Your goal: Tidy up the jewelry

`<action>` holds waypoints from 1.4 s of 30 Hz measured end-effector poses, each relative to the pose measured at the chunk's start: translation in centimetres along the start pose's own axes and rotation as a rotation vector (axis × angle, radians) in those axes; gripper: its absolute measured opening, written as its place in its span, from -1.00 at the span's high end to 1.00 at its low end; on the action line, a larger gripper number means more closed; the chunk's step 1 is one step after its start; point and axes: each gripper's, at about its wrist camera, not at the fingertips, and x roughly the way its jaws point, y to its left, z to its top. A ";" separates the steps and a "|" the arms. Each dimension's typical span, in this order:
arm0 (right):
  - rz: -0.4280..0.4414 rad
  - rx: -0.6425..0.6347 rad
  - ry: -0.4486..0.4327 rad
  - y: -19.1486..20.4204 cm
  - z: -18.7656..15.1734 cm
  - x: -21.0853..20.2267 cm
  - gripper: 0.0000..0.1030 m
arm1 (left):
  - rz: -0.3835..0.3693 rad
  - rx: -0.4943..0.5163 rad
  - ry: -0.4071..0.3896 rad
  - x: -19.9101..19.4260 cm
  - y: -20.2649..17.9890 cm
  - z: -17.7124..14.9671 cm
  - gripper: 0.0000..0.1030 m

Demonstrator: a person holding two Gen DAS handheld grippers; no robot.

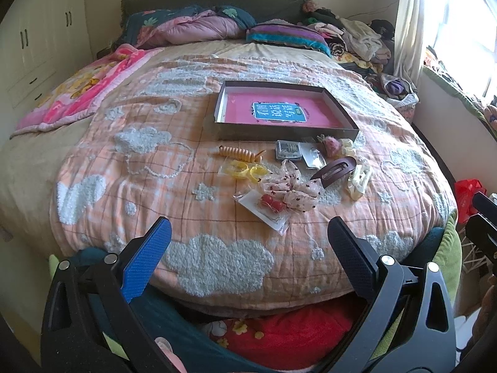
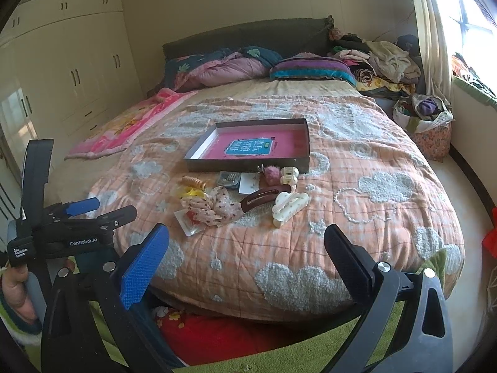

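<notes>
- The left gripper [image 1: 248, 233] hovers over the near edge of the bed [image 1: 93, 168], jaws spread wide with nothing between them.
- The right gripper [image 2: 247, 239] hangs likewise at the foot of the bed, jaws released and empty; in its view the left gripper shows at the lower left, gripped by a hand [image 2: 15, 292].
- A shallow dark tray [image 1: 284, 132] sits mid-bed on the peach cloud-patterned quilt [image 1: 217, 264], holding a pink book [image 1: 273, 112] flat on its floor.
- The jewelry and hair pieces lie in a loose cluster on the quilt just in front of the tray, outside it.
- In that cluster: an orange spiral hair tie [image 1: 240, 154], yellow rings [image 1: 248, 172] in a clear packet, a spotted fabric bow [image 1: 290, 188], red earrings on a white card [image 1: 270, 209].
- Also a brown oval hair clip [image 1: 334, 171], a cream claw clip [image 1: 358, 180], a pink fuzzy piece [image 1: 332, 146], and a small clear case [image 1: 288, 149].
</notes>
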 end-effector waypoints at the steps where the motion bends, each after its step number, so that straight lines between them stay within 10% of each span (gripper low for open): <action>1: 0.000 0.000 -0.001 0.0 0.0 0.0 -0.92 | -0.003 0.001 0.000 -0.1 0.1 0.2 -0.83; 42: 0.016 -0.033 0.029 -0.2 1.6 3.9 -0.92 | -0.003 0.010 0.071 2.8 2.3 -0.3 -0.83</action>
